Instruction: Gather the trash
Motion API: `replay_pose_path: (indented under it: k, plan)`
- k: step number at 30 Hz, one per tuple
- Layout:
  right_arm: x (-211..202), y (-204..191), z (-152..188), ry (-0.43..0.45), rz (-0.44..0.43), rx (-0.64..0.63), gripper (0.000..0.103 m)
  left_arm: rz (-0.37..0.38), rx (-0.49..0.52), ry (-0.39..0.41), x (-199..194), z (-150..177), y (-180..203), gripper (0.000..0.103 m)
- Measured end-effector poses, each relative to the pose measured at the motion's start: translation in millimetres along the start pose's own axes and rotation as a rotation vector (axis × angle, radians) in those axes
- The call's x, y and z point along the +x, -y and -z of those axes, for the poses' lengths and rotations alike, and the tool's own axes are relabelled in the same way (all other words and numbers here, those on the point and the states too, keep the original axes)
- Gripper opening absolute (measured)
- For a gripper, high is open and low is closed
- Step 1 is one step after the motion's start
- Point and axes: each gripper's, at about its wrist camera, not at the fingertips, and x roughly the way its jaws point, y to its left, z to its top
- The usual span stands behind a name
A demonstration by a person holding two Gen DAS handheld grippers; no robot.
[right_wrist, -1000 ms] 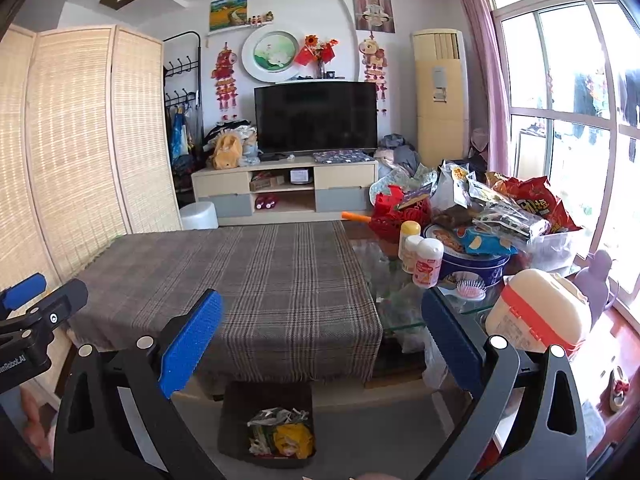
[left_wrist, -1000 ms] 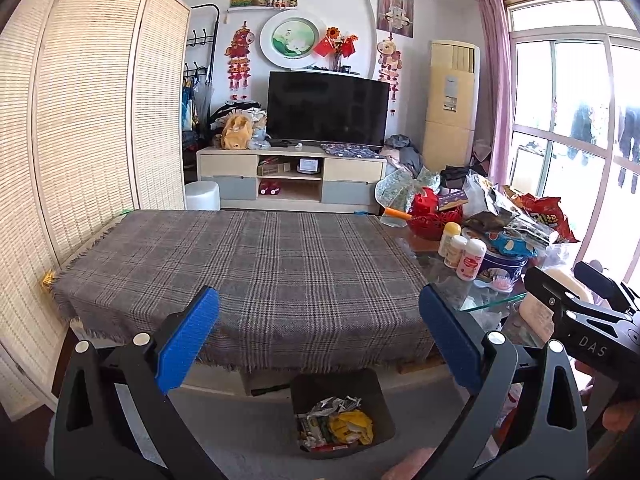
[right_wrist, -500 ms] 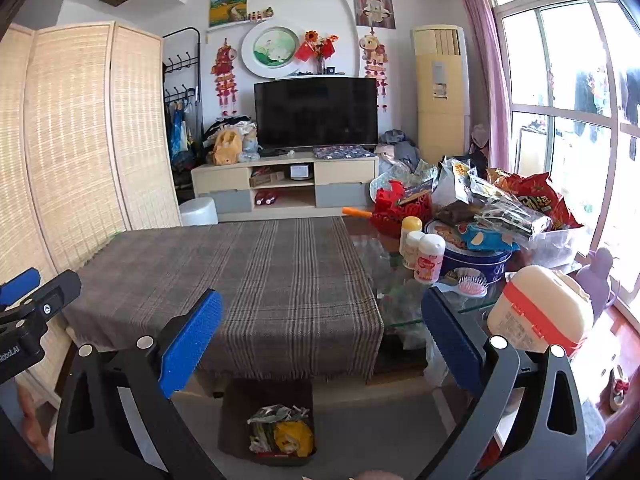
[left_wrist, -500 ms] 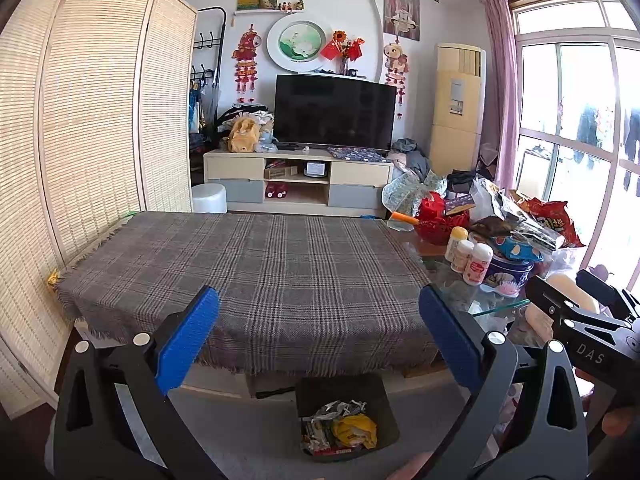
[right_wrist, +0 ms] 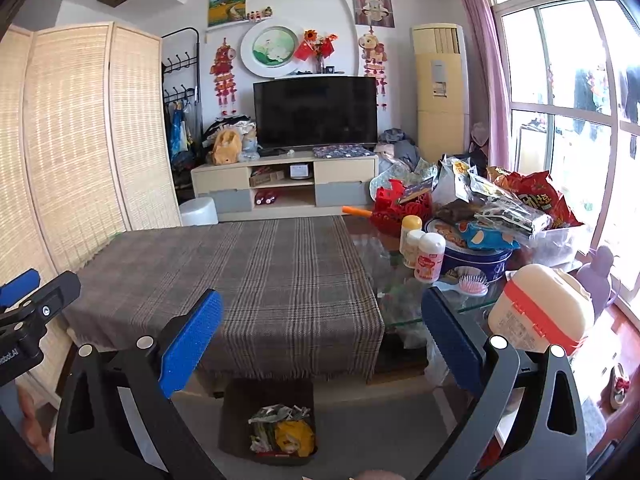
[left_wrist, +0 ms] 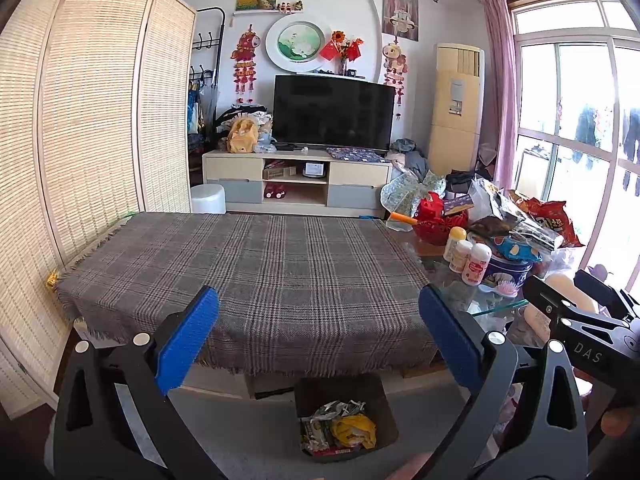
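A dark bin (left_wrist: 384,404) (right_wrist: 236,404) stands on the grey floor below the table's front edge, holding crumpled wrappers and a yellow bag (left_wrist: 354,432) (right_wrist: 294,434). My left gripper (left_wrist: 318,316) hovers open above the bin and the plaid cloth's front edge, with nothing between its blue pads. My right gripper (right_wrist: 322,316) is open and empty too, held over the cloth's right corner. The right gripper's side (left_wrist: 580,320) shows at the right of the left wrist view. The left gripper's side (right_wrist: 28,312) shows at the left of the right wrist view.
A low table carries a grey plaid cloth (left_wrist: 248,272) (right_wrist: 240,276). Its glass right end (right_wrist: 400,292) is crowded with bottles (right_wrist: 428,256), a blue tin (right_wrist: 476,260), snack bags (right_wrist: 532,196), a pink brush and a cream box (right_wrist: 540,308). A bamboo screen (left_wrist: 80,140) stands left.
Both cameras have drawn back slightly from the table, so the bin sits a little higher in view. Both grippers stay open and empty.
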Motion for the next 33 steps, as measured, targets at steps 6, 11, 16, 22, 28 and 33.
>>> replay_pose_path:
  k: [6,11,16,22,28,33]
  plan:
    - [-1.2,-3.2,1.2,-0.002,0.002,0.000,0.100,0.003,0.000,0.001,-0.9,-0.5,0.3,0.095]
    - [-2.1,-3.0,1.3,-0.001,0.001,0.003,0.100,0.011,0.001,0.001,-2.3,-0.9,1.1,0.095]
    - [-3.8,-3.7,1.5,-0.002,0.003,0.003,0.100,0.011,0.001,0.001,-3.2,-0.8,1.1,0.095]
    - [-3.7,-3.9,1.8,-0.007,0.004,0.009,0.100,0.011,-0.002,0.003,-4.0,-0.9,1.3,0.095]
    - [-3.7,-4.0,1.9,-0.007,0.006,0.008,0.100,0.012,0.005,-0.004,-2.3,-0.9,0.9,0.095]
    - [-3.0,-4.6,1.5,-0.011,0.008,0.007,0.100,-0.032,0.046,-0.016,1.8,-0.2,5.6,0.095]
